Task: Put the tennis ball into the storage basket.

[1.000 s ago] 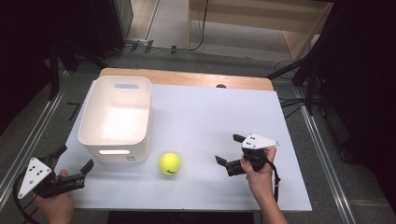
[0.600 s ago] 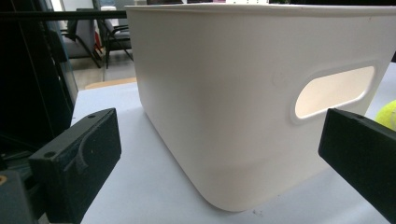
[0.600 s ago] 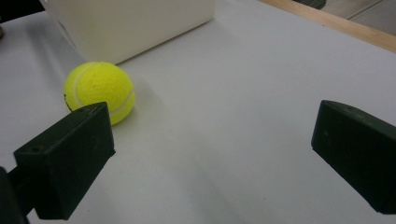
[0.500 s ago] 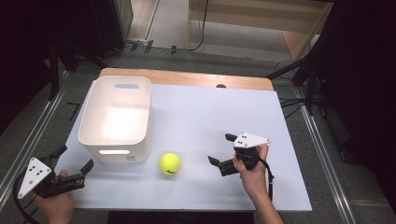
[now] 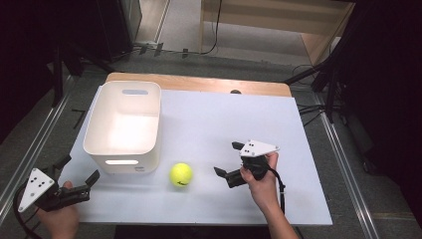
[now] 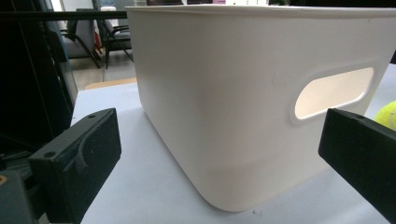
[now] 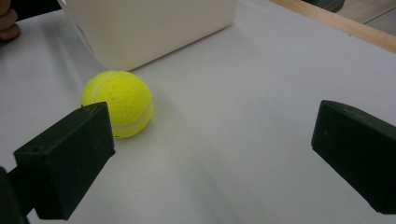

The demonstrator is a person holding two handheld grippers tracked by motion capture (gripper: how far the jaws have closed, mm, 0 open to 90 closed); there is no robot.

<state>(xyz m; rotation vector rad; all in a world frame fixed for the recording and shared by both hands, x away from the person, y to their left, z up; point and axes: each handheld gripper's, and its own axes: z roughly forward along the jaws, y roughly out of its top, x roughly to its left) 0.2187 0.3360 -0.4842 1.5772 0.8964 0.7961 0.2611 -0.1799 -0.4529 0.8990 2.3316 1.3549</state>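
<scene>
White desk (image 5: 209,124) carries a yellow ball (image 5: 181,175) just right of the bin (image 5: 124,124); right tool (image 5: 228,163) gapes empty nearby, left tool (image 5: 78,169) apparently likewise.

Left handheld two-jaw gripper (image 5: 77,180): black body; grey three-cornered top plate with small dark screw dots; thin black cable trailing from its rear. Jaws are black rectangular blocks with matte faces; the left gripper view shows a small round hole and a curved groove on one block.

Right handheld two-jaw gripper (image 5: 226,162): black body; pale grey three-cornered plate with dark dots; black cable looping past the wrist. Blocky matte black jaws, one with a small hole.

Forearms bare, no sleeves visible.
</scene>
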